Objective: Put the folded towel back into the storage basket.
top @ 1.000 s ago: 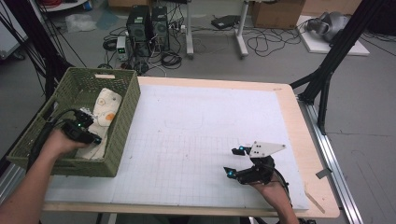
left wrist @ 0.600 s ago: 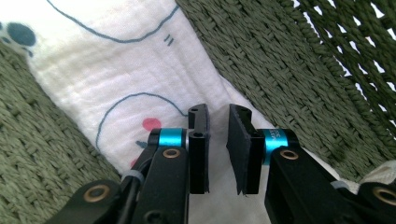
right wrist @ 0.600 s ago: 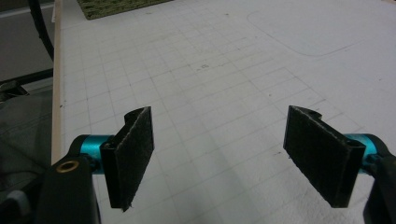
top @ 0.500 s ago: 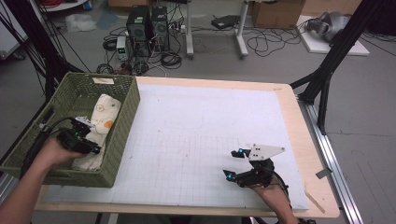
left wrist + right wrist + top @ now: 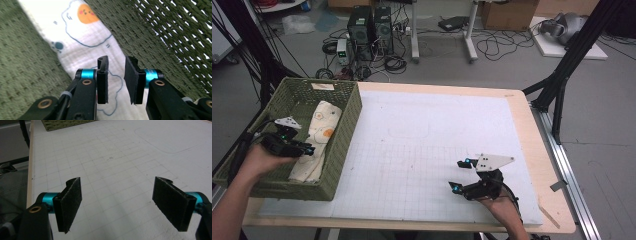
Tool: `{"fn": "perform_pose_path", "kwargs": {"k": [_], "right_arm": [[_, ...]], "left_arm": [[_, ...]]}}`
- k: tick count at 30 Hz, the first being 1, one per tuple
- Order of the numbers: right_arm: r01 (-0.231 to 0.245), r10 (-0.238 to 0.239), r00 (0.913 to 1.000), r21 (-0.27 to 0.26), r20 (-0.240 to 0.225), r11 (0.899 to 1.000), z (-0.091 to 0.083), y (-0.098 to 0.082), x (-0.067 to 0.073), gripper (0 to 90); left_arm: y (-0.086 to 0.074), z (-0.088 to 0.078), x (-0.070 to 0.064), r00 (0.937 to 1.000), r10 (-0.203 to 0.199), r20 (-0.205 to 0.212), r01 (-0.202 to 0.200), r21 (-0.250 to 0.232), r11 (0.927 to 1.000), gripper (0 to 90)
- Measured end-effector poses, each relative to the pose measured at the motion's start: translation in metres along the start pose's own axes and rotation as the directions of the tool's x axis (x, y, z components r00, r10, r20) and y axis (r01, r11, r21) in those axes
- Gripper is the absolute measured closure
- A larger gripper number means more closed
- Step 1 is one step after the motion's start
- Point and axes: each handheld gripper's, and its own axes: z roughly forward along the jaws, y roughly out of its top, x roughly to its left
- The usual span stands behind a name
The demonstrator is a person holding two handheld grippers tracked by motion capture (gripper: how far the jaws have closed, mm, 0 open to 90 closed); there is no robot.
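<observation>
While my left gripper (image 5: 307,148) hangs inside the green basket (image 5: 343,145), the printed cloth (image 5: 319,132) lies directly beneath and ahead of its tips; I judge this to be the relation on which the next move turns. In the high view the cloth runs as a long folded strip from the near end of the basket toward the far end, close against the basket wall on the table side; its long axis lies roughly along that wall. In the left gripper view the cloth (image 5: 82,47) passes under both pads and away up the frame, so the gripper points more or less along the strip. Left jaws have just been opening and stand a narrow gap apart; nothing is pinched between the pads, the cloth showing behind the gap. My right gripper (image 5: 461,175) rests well apart on the white gridded mat (image 5: 422,135), jaws spread wide and empty. Finding: the left hand (image 5: 259,160) is by far the nearer; any grasp of the cloth falls to it.
</observation>
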Motion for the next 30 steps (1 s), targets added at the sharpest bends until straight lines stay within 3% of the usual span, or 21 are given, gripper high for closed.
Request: {"fn": "perform_pose_path", "kwargs": {"k": [8,13,23,30], "right_arm": [[0.003,-0.003,1.0000,-0.006,-0.001,1.000,0.002,0.002,0.001,22.8],[0.002,-0.002,1.0000,-0.011,0.001,1.000,0.003,0.004,0.000,22.6],[-0.001,0.001,1.0000,-0.017,0.002,1.000,0.003,0.005,-0.001,22.1],[-0.006,0.006,1.0000,-0.027,0.008,1.000,0.002,0.005,-0.004,21.8]], "left_arm": [[0.001,-0.007,-0.002,0.9994,0.001,-0.036,-0.004,-0.068,0.9977,69.0],[0.008,-0.015,-0.003,0.9995,-0.001,-0.033,-0.002,-0.106,0.9944,67.9],[0.014,-0.015,-0.008,0.9993,0.011,-0.034,-0.016,-0.127,0.9917,66.4],[0.017,-0.024,-0.008,0.9990,0.009,-0.043,-0.016,-0.160,0.9869,63.8]]}}
